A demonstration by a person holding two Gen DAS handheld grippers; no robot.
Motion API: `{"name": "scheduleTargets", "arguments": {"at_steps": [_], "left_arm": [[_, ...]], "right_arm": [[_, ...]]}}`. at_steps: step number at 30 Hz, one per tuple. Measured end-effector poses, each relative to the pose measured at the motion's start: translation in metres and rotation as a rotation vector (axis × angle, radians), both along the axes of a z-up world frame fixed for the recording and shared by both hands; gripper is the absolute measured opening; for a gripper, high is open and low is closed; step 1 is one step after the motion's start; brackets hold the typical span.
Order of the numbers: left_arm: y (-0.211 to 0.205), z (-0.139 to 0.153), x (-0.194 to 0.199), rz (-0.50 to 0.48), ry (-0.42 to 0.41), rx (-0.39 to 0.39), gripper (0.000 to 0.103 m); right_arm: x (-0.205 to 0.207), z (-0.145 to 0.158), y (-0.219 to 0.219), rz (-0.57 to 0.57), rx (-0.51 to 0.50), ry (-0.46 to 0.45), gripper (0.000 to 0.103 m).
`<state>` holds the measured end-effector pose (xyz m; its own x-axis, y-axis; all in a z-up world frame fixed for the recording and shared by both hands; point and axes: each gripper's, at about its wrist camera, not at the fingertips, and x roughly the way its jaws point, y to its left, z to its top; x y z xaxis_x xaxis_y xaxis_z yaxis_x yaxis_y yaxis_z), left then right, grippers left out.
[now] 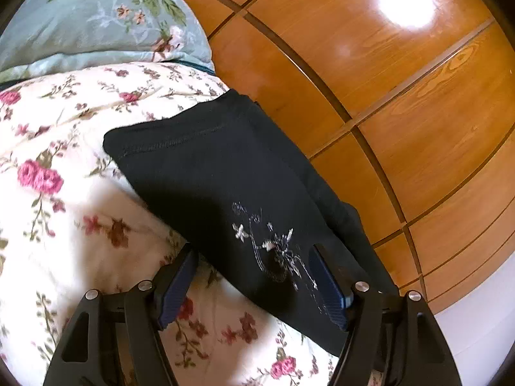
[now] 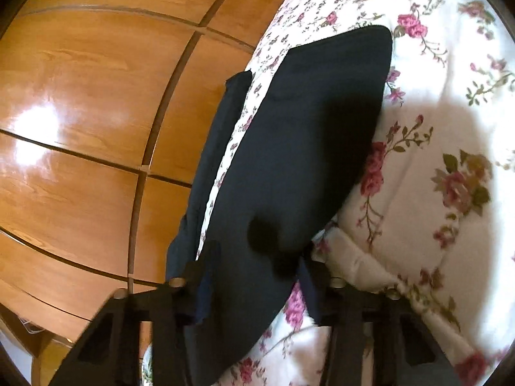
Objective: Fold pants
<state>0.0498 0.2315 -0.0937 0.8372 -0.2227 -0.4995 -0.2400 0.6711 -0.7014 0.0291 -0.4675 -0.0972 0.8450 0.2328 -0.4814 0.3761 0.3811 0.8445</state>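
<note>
Black pants (image 1: 225, 173) on floral quilt (image 1: 64, 167), left claw (image 1: 254, 276) spread, right claw (image 2: 254, 276) spread, both empty

Rose-print quilt (image 1: 64, 148), teal floral pillow (image 1: 96, 22), glossy wooden panels (image 1: 402, 96).

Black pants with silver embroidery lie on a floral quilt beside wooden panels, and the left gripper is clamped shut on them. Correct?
Not quite. The left gripper is open: in the left wrist view its fingers stand wide apart over the pants. The silver embroidery, floral quilt and wooden panels are as stated.
</note>
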Motion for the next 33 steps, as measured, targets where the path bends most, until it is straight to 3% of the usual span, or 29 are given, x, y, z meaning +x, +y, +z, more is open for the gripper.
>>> {"name": "scheduleTargets", "arguments": {"at_steps": [2,5,9,16,19,22,25,27,30,33], "left_arm": [[0.002,0.0,0.0,-0.003,-0.006,-0.001,0.072],[0.007,-0.002,0.0,0.008,-0.029,-0.02,0.072],[0.009,-0.003,0.001,0.014,-0.042,-0.031,0.072],[0.012,-0.002,0.011,0.036,-0.025,-0.026,0.072],[0.01,-0.001,0.022,0.044,0.001,0.013,0.071],[0.006,-0.002,0.031,0.057,0.066,0.072,0.061],[0.007,-0.004,0.032,0.073,0.091,0.076,0.046],[0.014,-0.009,0.031,0.088,0.124,0.05,0.019],[0.023,-0.014,0.03,0.059,0.136,-0.008,0.008],[0.025,-0.007,0.023,0.045,0.117,-0.004,0.006]], "right_arm": [[0.0,-0.011,-0.007,-0.005,0.012,0.012,0.005],[-0.001,-0.014,-0.01,0.039,-0.009,-0.041,0.005],[0.002,-0.005,0.002,0.097,-0.152,-0.028,0.005],[0.008,-0.003,0.0,0.091,-0.18,-0.027,0.005],[0.004,-0.003,0.002,0.089,-0.197,-0.022,0.005],[0.005,-0.001,0.005,0.087,-0.215,-0.013,0.005],[0.007,-0.003,0.008,0.086,-0.227,-0.011,0.005],[0.009,-0.002,0.01,0.088,-0.248,0.004,0.005],[0.015,0.002,0.015,0.09,-0.288,0.035,0.005],[0.017,0.006,0.014,0.086,-0.288,0.054,0.006]]}}
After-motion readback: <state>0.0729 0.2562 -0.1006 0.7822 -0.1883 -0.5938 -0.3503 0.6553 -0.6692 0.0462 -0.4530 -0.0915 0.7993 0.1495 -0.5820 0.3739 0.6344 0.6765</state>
